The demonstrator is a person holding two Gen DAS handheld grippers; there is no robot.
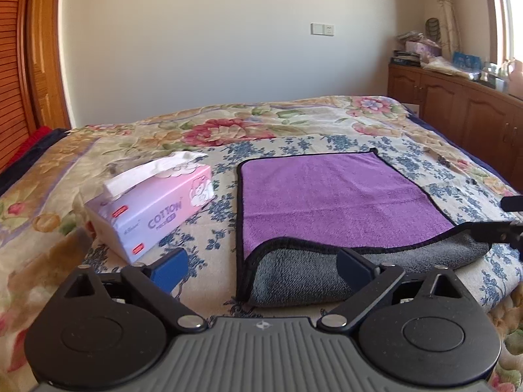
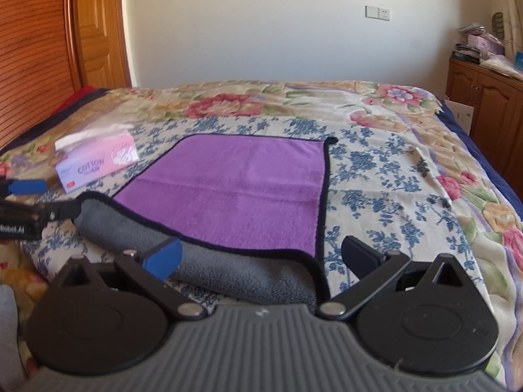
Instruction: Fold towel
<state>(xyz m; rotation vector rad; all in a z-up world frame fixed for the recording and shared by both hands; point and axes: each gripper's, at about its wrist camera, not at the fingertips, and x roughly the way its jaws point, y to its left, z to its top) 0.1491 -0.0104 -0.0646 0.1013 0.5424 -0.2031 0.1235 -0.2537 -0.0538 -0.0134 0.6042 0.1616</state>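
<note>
A purple towel (image 1: 327, 196) (image 2: 235, 189) with black edging lies flat on the flowered bed cover (image 1: 228, 124). Along its near edge the grey underside (image 1: 294, 277) (image 2: 228, 274) shows in a rolled strip. My left gripper (image 1: 263, 269) stands open, and the towel's near left corner lies between its fingers without being pinched. My right gripper (image 2: 263, 258) is open too, straddling the near right corner. Each gripper also shows at the edge of the other's view: the right gripper (image 1: 503, 225) and the left gripper (image 2: 29, 196).
A pink and white tissue box (image 1: 153, 209) (image 2: 98, 163) lies on the bed just left of the towel. A wooden cabinet (image 1: 457, 104) with clutter on top stands along the right side of the bed. Small dark bits (image 2: 423, 165) lie right of the towel.
</note>
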